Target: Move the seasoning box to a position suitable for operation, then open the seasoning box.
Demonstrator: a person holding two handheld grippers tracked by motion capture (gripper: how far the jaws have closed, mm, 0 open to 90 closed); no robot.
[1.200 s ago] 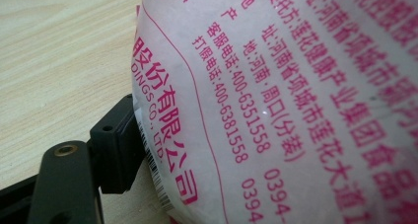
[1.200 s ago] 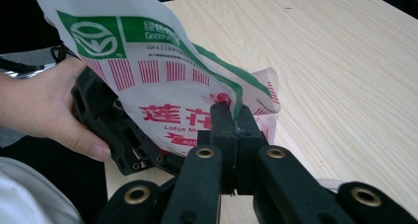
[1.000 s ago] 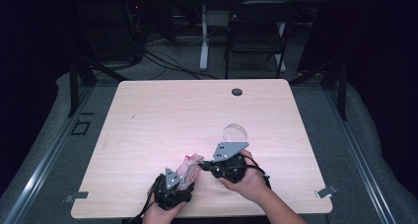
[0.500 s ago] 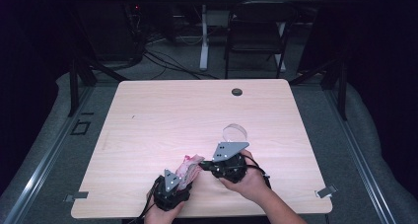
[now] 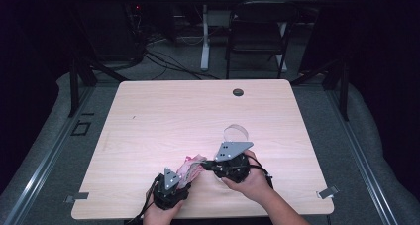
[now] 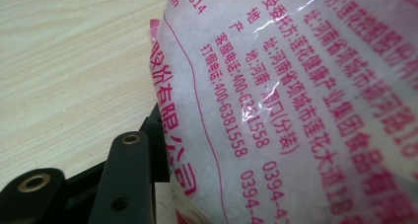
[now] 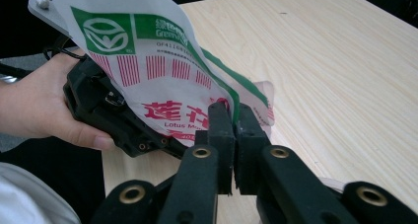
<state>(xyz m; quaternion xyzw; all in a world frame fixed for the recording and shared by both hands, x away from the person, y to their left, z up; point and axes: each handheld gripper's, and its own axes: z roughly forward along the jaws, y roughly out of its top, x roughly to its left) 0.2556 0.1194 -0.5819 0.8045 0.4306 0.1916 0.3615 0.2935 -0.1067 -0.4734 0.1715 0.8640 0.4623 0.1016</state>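
Plastic packet (image 5: 190,166) of white granules, printed in pink and green, hangs between my two grippers near the table's (image 5: 163,116) front edge. My right gripper (image 7: 232,116) has its jaws pressed together on the packet's flat sealed edge; in its own view the two black pads meet on the film with no gap. My left gripper (image 5: 171,185) sits low and close to me, with the bulging body of the packet lying right against the one jaw I can see in its view. Those left jaws have just been closing, and the packet is between them, but I cannot tell whether the pads press on it yet.

Risk lies mostly on the right side. That pinch holds only a thin strip of slick film, so the weight of the granules could pull the edge out if I lift or tug. If my left jaws close on the full belly instead of a flat part, the packet may squirm sideways or the film may split and spill. Pulling my hands apart too hard could tear the seal. A clear curved piece of plastic (image 5: 236,132) lies just beyond my right gripper, and a careless swing could knock it.
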